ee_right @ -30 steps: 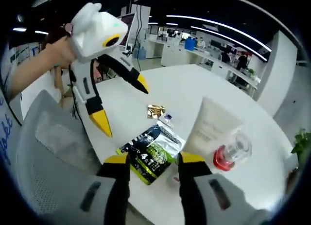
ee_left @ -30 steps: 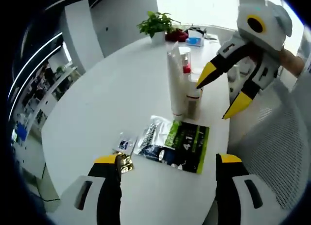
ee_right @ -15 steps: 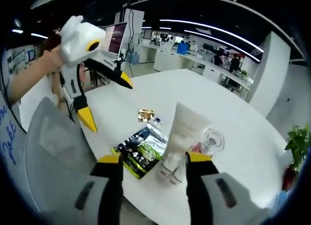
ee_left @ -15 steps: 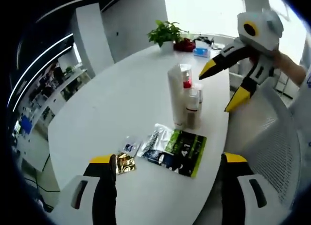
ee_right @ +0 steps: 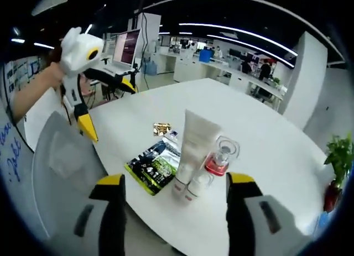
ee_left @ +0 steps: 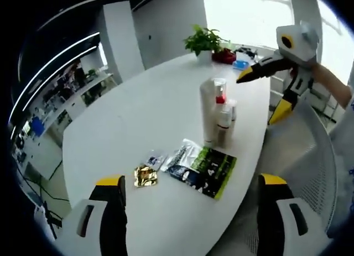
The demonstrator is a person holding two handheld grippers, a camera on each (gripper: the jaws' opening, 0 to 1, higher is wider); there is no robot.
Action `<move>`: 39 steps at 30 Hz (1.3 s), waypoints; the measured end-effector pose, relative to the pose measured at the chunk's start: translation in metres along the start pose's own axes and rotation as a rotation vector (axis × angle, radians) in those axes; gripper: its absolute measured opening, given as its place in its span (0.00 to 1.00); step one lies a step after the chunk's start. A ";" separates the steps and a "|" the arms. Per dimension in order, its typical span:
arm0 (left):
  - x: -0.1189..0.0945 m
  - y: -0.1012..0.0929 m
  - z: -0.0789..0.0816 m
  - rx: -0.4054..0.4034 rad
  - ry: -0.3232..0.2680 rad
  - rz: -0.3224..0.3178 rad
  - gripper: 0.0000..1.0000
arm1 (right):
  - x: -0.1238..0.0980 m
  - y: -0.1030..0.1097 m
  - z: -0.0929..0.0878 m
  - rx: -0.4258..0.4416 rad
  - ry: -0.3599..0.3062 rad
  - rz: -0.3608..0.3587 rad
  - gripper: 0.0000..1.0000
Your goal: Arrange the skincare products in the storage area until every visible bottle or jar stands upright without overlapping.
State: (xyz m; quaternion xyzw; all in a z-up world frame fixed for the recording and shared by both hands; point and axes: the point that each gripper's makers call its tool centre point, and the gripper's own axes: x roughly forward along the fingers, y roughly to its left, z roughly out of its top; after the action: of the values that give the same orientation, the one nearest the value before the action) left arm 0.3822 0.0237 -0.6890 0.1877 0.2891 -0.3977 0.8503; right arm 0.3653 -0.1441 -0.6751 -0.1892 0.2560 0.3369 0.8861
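Both hand-held grippers, left (ee_left: 191,181) and right (ee_right: 175,178), spread wide, holding nothing, above the white tabletop (ee_left: 138,118). White tube (ee_right: 191,148), pump bottle (ee_right: 221,155), small bottle (ee_right: 197,187) upright, clustered beside flat sachets (ee_right: 152,167).

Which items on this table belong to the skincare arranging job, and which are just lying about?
Part of the job:
- white tube, standing upright
- pump bottle with red base
- small white bottle in front of them

Lying about:
- green and black pouch
- gold sachet
- small clear sachet
- potted plant at the table's far end
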 end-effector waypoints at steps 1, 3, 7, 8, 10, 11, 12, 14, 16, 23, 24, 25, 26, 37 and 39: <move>-0.001 0.000 -0.001 -0.001 -0.001 0.001 0.97 | -0.001 -0.002 0.000 0.006 -0.003 -0.002 0.78; -0.004 0.000 -0.001 -0.010 -0.004 0.010 0.97 | -0.003 -0.003 0.000 0.011 -0.004 -0.002 0.80; -0.007 0.001 -0.001 -0.019 -0.014 0.026 0.97 | -0.003 -0.006 -0.001 0.014 0.003 -0.005 0.84; -0.008 0.001 -0.001 -0.021 -0.017 0.029 0.97 | -0.003 -0.007 -0.001 0.015 0.003 -0.010 0.84; -0.009 0.001 -0.002 -0.028 -0.021 0.037 0.97 | -0.002 -0.007 -0.002 0.013 0.008 -0.005 0.86; -0.010 0.001 -0.002 -0.030 -0.022 0.039 0.97 | -0.002 -0.007 -0.002 0.014 0.010 -0.005 0.86; -0.011 0.001 -0.002 -0.031 -0.024 0.040 0.97 | -0.002 -0.006 -0.002 0.012 0.013 -0.001 0.87; -0.011 -0.001 -0.002 -0.036 -0.029 0.041 0.97 | -0.001 -0.007 -0.003 0.005 0.018 -0.001 0.88; -0.012 -0.002 -0.003 -0.038 -0.027 0.042 0.97 | -0.001 -0.006 -0.002 -0.001 0.019 0.003 0.89; -0.014 -0.004 -0.003 -0.036 -0.031 0.047 0.97 | -0.002 -0.006 -0.005 0.002 0.017 0.011 0.93; -0.015 -0.004 -0.004 -0.035 -0.029 0.049 0.97 | -0.003 -0.006 -0.006 0.002 0.020 0.012 0.94; -0.015 -0.004 -0.005 -0.036 -0.026 0.051 0.97 | -0.003 -0.006 -0.006 0.004 0.021 0.013 0.95; -0.015 -0.004 -0.006 -0.035 -0.024 0.053 0.97 | -0.003 -0.005 -0.006 0.009 0.018 0.014 0.96; -0.015 -0.008 -0.010 -0.049 -0.018 0.048 0.97 | -0.002 -0.003 -0.011 0.012 0.027 0.029 0.99; -0.015 -0.008 -0.010 -0.048 -0.014 0.049 0.97 | -0.002 -0.003 -0.011 0.013 0.026 0.031 0.99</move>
State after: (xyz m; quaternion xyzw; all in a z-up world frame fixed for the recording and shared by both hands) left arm 0.3645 0.0326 -0.6879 0.1712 0.2879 -0.3712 0.8661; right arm 0.3625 -0.1527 -0.6821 -0.1838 0.2726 0.3463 0.8786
